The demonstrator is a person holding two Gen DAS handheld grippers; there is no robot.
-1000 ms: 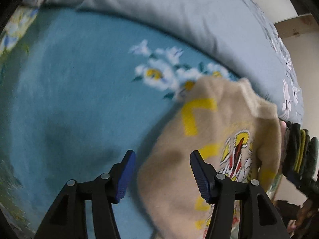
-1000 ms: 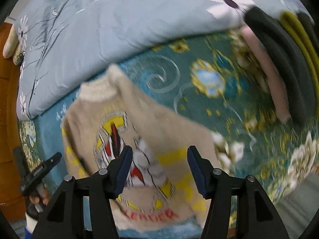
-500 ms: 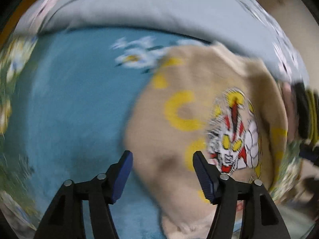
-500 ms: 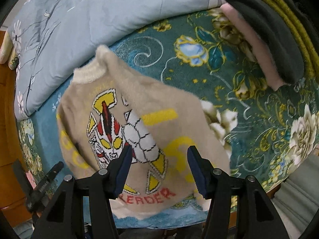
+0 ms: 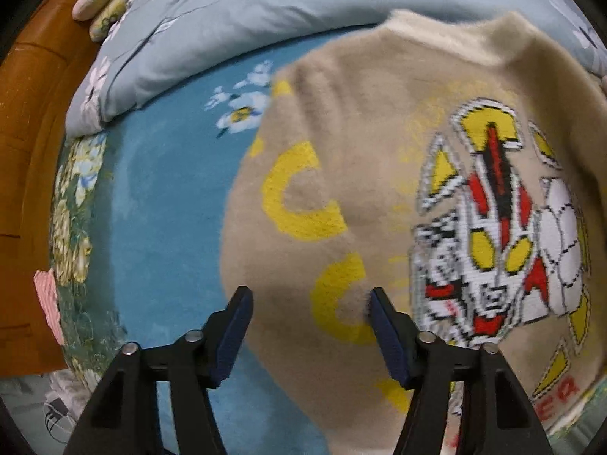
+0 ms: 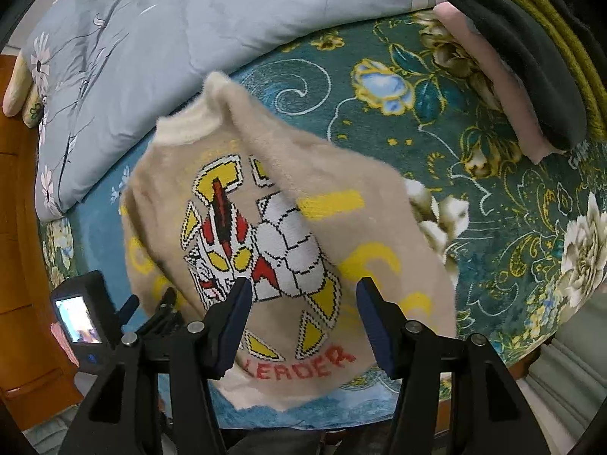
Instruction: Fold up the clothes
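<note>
Both tools, the left tool (image 5: 307, 326) just narrowing and the right tool (image 6: 301, 316), hang released above the beige sweater (image 6: 288, 235), flat on the bed's floral blanket (image 6: 474, 197) beside a grey quilt (image 6: 170, 38). Only the right view shows folded clothes (image 6: 531, 60); the left shows orange wood (image 5: 26, 151).

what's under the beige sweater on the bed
The beige sweater lies on a teal floral blanket, visible all round it. Whatever is directly beneath the sweater is covered.
</note>
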